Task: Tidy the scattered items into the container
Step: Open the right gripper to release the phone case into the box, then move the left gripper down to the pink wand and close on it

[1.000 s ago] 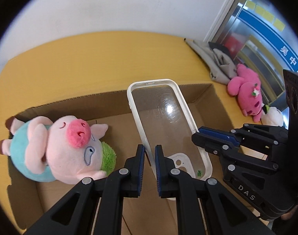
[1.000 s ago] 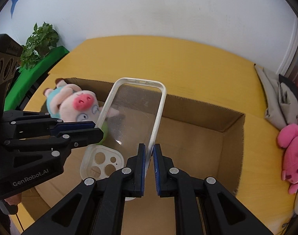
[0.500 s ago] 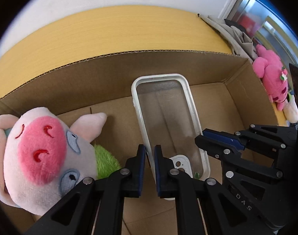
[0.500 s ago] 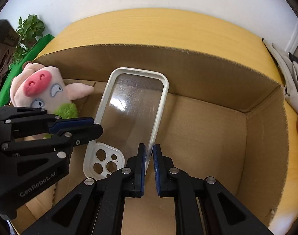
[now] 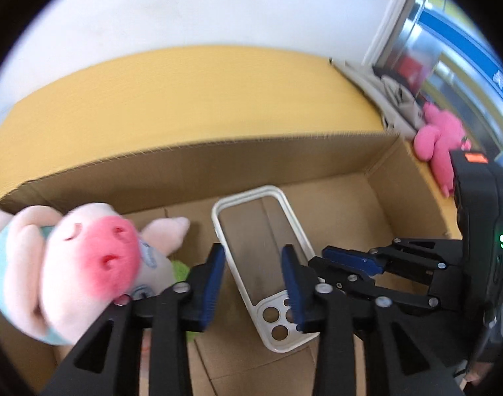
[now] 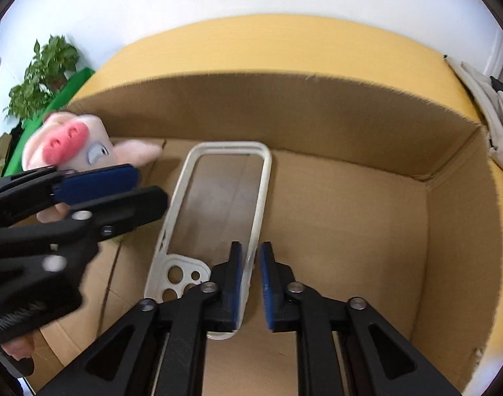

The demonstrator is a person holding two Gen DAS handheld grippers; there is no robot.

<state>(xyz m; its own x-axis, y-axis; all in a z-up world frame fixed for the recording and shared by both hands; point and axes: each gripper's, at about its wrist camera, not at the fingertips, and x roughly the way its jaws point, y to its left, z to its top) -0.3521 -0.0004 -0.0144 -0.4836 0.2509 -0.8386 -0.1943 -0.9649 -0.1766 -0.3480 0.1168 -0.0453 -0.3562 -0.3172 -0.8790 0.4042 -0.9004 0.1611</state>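
Far left of the left hand-held gripper [image 5: 254,283], a plush pig [image 5: 76,264] lies inside the cardboard box [image 6: 317,109], its ear reaching toward the clear phone case [image 6: 221,211] — close enough that a careless sweep of the left fingers could drag it or catch its fur. The left hand-held gripper is released, jaws spread wide w/ the case lying between and beyond them, not pinched. The case is down in the box, camera cutouts toward both tools; whether it rests flat on the box floor or is slightly propped I can't tell. To the right, the right hand-held gripper [image 6: 249,283] has its jaws parted a little around the case's right rim, and the left pad looks to be touching the rim — so it's loosened, not clamping. Risks, as I judge them: if the right one lifts away while that pad drags on the rim, the light case could tip, hop or ride up out of the box; backing straight off along the rim w/ jaws opened more should avoid that. The two tools are near each other over the case, so a hurried exit could knock them together. Farther right, beyond the box wall on the yellow tabletop [image 5: 201,92], a pink plush [image 5: 439,145] and some grey cloth [image 6: 489,99] wait — prob. next to be collected; reaching across the box wall could snag its edge and shift the box.
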